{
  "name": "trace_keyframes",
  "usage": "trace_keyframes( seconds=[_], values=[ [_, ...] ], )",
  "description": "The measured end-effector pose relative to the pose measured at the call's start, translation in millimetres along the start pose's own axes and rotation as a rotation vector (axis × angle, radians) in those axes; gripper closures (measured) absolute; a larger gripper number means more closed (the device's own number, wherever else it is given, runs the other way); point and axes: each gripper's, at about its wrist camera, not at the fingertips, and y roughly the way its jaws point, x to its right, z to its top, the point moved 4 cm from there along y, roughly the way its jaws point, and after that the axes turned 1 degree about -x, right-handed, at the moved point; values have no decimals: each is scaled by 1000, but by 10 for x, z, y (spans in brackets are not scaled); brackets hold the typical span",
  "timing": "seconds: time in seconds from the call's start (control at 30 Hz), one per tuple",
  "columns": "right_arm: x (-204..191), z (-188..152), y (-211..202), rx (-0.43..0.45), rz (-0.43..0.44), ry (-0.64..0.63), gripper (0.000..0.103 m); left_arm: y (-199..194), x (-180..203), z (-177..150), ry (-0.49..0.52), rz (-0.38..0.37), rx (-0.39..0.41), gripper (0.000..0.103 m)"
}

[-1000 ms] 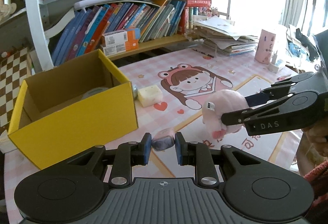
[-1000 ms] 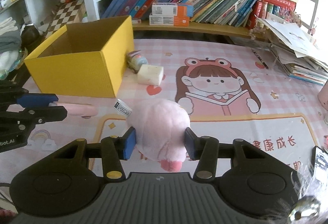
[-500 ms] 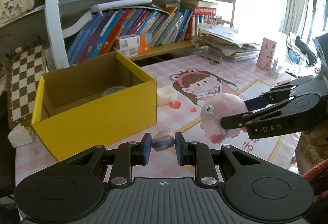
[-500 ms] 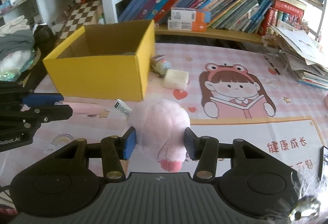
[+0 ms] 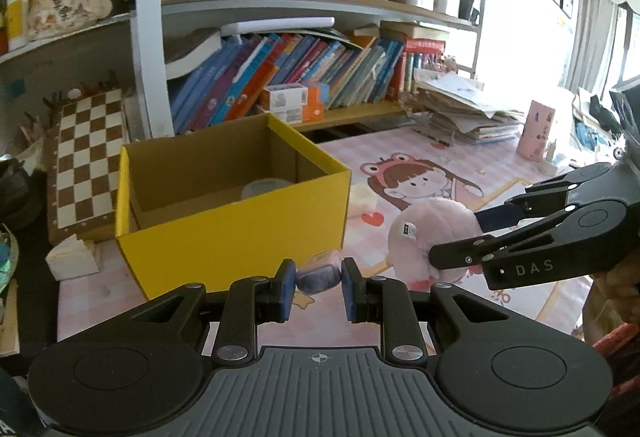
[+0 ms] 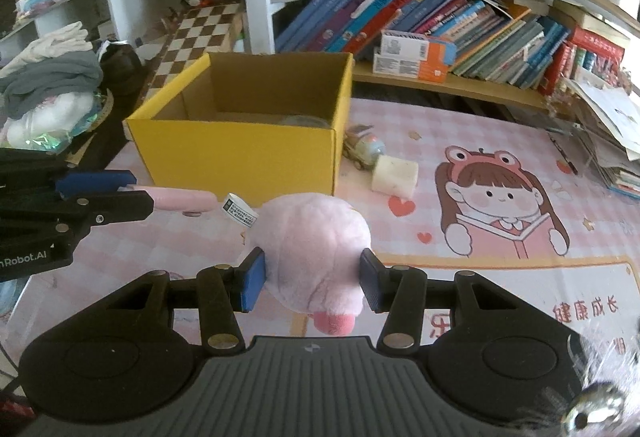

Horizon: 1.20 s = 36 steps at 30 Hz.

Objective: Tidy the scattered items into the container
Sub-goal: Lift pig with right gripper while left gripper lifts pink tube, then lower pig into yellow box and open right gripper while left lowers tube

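An open yellow cardboard box point(image 5: 240, 225) point(image 6: 240, 153) stands on the pink mat with a round pale item inside point(image 5: 266, 189). My left gripper point(image 5: 318, 287) is shut on a slim pink case point(image 5: 318, 275), seen from the side in the right wrist view point(image 6: 180, 199). My right gripper point(image 6: 312, 283) is shut on a pink plush toy point(image 6: 316, 241) with a white tag; it also shows in the left wrist view point(image 5: 432, 233). Both are held above the mat in front of the box. A white foam block point(image 6: 394, 175) and a small toy car point(image 6: 362, 149) lie right of the box.
A bookshelf point(image 6: 440, 17) runs behind the mat. A chessboard point(image 5: 86, 165) leans left of the box, with tissue point(image 5: 74, 257) beside it. Piled papers point(image 5: 468, 117) and a pink cup point(image 5: 536, 135) sit at the right. Clothes point(image 6: 44, 77) lie far left.
Both grippers have risen and drawn back with their items still held; the box now appears farther off and more of its inside shows.
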Motion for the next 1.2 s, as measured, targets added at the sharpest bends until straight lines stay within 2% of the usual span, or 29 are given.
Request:
trace_keyframes(
  seconds=[0.17, 0.4, 0.7, 0.93, 1.2],
  values=[
    [-77, 118, -58, 35, 25, -3, 57, -95, -87, 76, -24, 0, 34, 80],
    [-189, 441, -175, 129, 57, -49, 57, -231, -200, 346, -30, 6, 125, 80],
    [-221, 810, -90, 169, 81, -74, 57, -191, -388, 707, -23, 25, 212, 80],
    [-280, 1103, 90, 199, 83, -117, 58, -8, -550, 919, -8, 52, 229, 80],
    [-243, 1446, 446, 213, 69, -141, 58, 344, -772, 1062, -15, 87, 209, 80]
  ],
)
